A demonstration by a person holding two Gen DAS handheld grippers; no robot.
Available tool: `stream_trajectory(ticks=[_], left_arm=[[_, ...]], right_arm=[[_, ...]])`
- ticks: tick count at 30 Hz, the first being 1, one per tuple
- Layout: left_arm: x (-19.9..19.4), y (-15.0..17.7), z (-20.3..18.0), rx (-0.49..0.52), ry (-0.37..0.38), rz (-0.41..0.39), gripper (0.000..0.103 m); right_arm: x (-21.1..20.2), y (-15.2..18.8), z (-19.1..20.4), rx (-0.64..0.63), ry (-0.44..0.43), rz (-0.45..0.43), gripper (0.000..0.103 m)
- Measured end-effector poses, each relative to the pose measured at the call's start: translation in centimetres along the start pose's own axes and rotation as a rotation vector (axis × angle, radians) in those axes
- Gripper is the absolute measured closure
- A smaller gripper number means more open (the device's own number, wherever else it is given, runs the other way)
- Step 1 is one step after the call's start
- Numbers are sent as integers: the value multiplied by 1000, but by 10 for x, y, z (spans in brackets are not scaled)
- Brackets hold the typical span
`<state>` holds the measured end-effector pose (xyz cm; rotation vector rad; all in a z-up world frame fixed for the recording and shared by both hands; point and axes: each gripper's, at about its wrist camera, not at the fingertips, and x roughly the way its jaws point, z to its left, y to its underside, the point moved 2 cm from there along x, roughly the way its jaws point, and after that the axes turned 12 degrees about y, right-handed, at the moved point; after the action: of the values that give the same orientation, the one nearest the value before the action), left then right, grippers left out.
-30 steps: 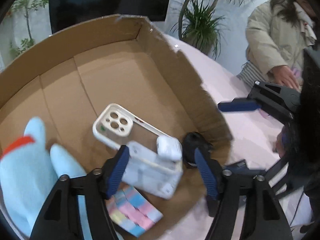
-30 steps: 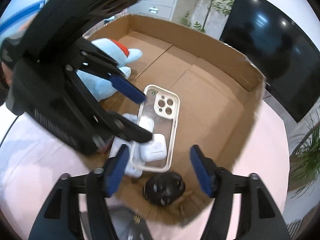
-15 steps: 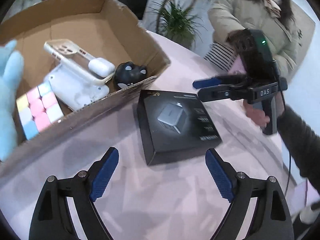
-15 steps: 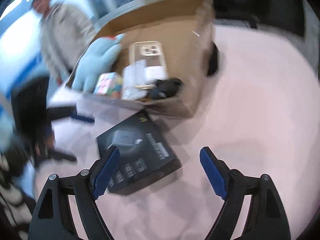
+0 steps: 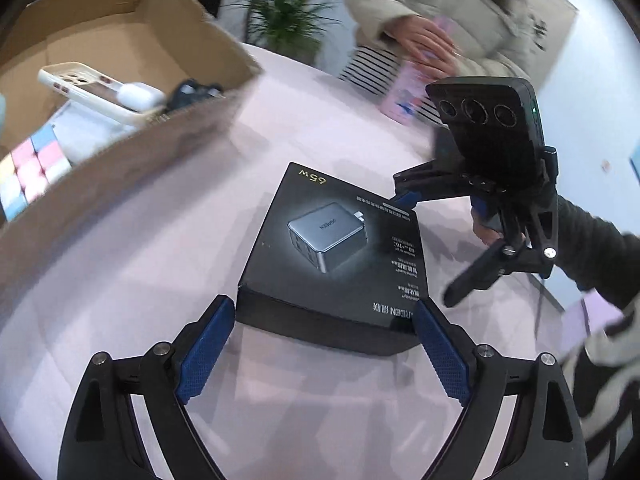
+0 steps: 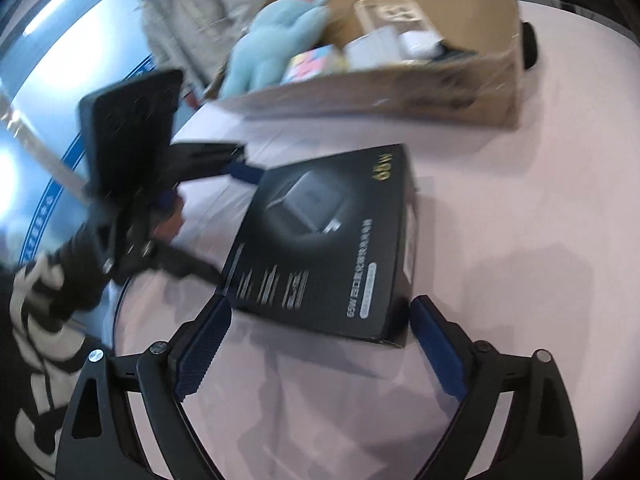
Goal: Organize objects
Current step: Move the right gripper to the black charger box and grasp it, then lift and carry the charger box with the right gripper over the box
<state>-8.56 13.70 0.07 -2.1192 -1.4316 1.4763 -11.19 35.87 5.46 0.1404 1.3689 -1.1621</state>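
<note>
Lying flat on pink table (image 5: pixel 120 300) near cardboard box (image 5: pixel 132 148): black charger box (image 5: pixel 332 248), prob. rigid, light, slick. Left gripper (image 5: pixel 324 320) & right gripper (image 6: pixel 320 316) both spread; grip across opp. side walls.

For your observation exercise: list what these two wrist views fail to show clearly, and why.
- Black charger box: small print unreadable, right view, motion blur.
- Cardboard box: contents smeared, right view, blur; near wall hides its floor, left view.
- Blue plush: cut by the edge, left view.
- Black item: blurred, unidentifiable.
</note>
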Motion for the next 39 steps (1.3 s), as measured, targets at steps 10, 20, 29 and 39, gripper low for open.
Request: stream_trajectory(ticks=[10,20,29,39], left_arm=[[1,26,-15,141,43,128,1],[-4,30,-29,267,-161,64,0],[-21,44,-33,303,-188,61,0],[-6,45,-47,449,-263,97,0]], right_arm=[[6,37,79,-325,250,33,8],[12,35,95,-347,349,-48,28],[10,33,86,-335,385,-23,36],[11,36,93,-325,394,-65,25]])
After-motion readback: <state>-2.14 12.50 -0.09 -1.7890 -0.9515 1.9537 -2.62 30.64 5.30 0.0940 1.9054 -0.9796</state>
